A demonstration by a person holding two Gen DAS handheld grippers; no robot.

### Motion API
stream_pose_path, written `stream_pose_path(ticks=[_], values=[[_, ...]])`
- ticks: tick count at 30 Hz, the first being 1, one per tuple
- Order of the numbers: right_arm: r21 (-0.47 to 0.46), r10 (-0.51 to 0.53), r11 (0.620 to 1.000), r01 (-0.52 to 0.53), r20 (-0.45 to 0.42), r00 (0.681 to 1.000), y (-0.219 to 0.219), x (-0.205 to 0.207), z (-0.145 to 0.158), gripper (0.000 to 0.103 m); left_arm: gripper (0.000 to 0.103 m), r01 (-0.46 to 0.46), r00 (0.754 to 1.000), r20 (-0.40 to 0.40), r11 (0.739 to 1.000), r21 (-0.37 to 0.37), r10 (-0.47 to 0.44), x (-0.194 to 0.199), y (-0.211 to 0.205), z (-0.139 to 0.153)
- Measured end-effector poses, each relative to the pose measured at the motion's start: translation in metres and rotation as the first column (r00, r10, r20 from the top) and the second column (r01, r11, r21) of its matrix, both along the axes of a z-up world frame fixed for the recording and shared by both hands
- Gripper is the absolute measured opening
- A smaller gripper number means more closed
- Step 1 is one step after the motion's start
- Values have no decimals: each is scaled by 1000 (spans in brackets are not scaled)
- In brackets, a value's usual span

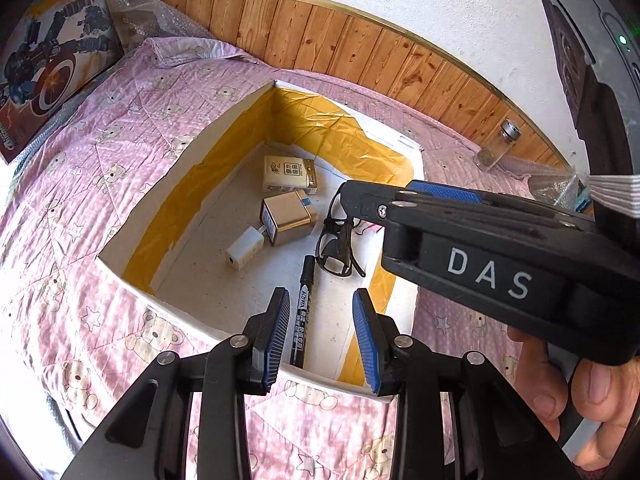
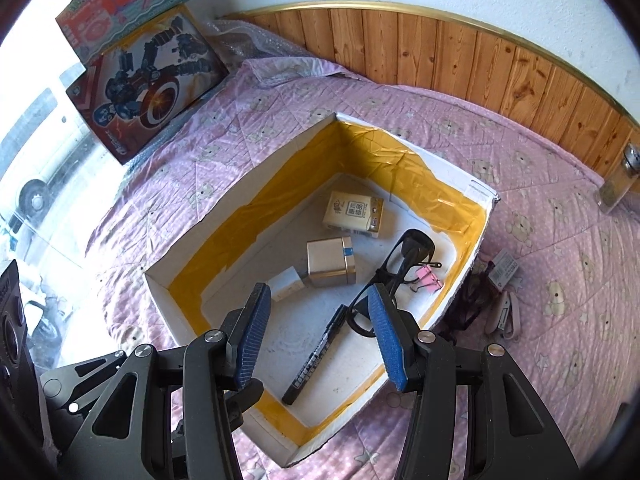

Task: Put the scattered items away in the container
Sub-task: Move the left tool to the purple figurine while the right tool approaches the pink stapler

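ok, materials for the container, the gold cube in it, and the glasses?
Container: looks like white cardboard, cut edges slightly ragged, inner walls lined with glossy, wrinkled yellow tape.
Gold cube: probably metal or metallised plastic; smooth satin champagne sheen, rounded corners.
Glasses: black frame, likely glossy plastic; lenses look clear, glass or plastic can't be told.

White capital letters "DAS" stand on the black body of the right gripper (image 1: 372,204), which reaches over the box (image 1: 224,120). Inside the box, the black marker pen (image 1: 303,312) carries a label starting "AOWA"; its remaining print is too small to read.
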State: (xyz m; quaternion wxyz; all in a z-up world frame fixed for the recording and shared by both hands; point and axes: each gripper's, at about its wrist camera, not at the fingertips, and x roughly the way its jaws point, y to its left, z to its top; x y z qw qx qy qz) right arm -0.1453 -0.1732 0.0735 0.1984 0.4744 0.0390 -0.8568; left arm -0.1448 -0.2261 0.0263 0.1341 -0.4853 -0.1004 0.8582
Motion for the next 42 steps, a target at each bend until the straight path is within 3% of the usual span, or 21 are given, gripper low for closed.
stream_pose_path(ticks=[4,9,17,22,28,34,42], values=[[-12,-11,1000,10,-40,999,10,17,9,54,35,8,1000,-21,1000,18,-7,9,3,8],[-117,-78,991,68,-84,993,45,43,19,54,35,37,998,-56,999,7,-37,19,15,17],[-189,-242,954,233,-25,970,126,64,-4,54,35,170,979,-113,985,-26,-172,31,65,26],[-210,-317,926,314,21,948,168,60,-24,54,41,250,963,-100,968,-30,-251,29,100,20],[-231,-358,903,362,57,932,197,44,-42,54,41,306,949,-67,951,-50,-309,13,135,0],[-223,-378,894,388,87,922,220,17,-66,54,41,292,956,-15,954,-74,-294,-18,159,-36],[-183,-330,919,350,128,935,233,-31,-107,54,41,257,964,-17,950,-175,-264,-64,194,-94]])
